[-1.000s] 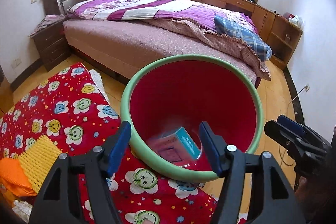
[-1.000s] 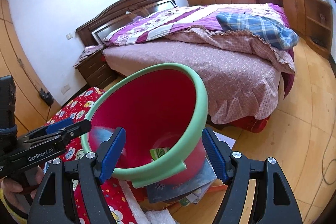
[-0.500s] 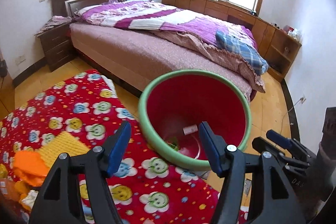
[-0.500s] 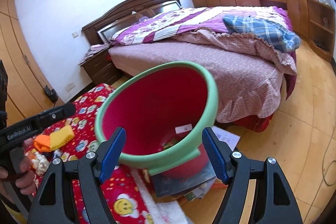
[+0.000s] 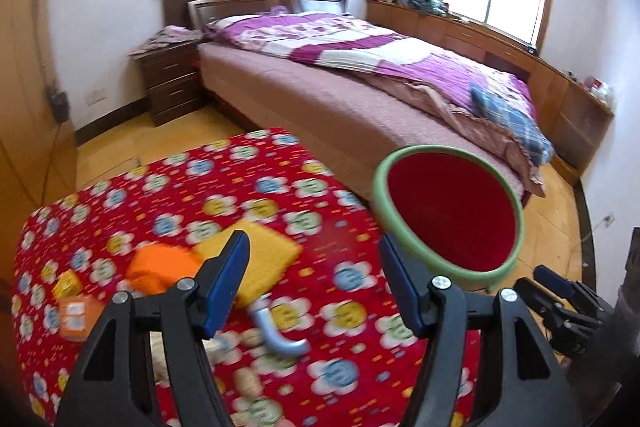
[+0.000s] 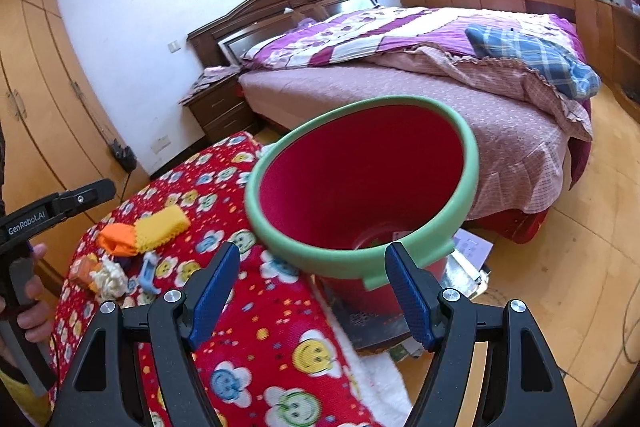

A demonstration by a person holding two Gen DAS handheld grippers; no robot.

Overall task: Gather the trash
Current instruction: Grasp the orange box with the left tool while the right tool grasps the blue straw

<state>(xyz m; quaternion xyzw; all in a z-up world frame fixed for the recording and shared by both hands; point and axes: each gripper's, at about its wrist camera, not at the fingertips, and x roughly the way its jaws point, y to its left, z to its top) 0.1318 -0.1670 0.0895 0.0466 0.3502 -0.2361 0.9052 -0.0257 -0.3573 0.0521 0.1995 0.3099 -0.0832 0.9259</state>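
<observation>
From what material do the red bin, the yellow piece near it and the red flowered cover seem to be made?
Red bin: probably moulded plastic, smooth with a slight sheen, thick green rolled rim.
Yellow piece: looks like soft foam netting or a knitted sleeve; open mesh texture, zigzag edge.
Flowered cover: printed fabric, matte, likely fleece or cotton; it drapes over the edge.

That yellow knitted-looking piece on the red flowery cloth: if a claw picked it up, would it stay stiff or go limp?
Probably limp: the yellow piece looks like soft ribbed fabric with a wavy edge, lying flat on the red cloth. It likely weighs little and would not roll. It touches the orange piece, which might drag along.
</observation>
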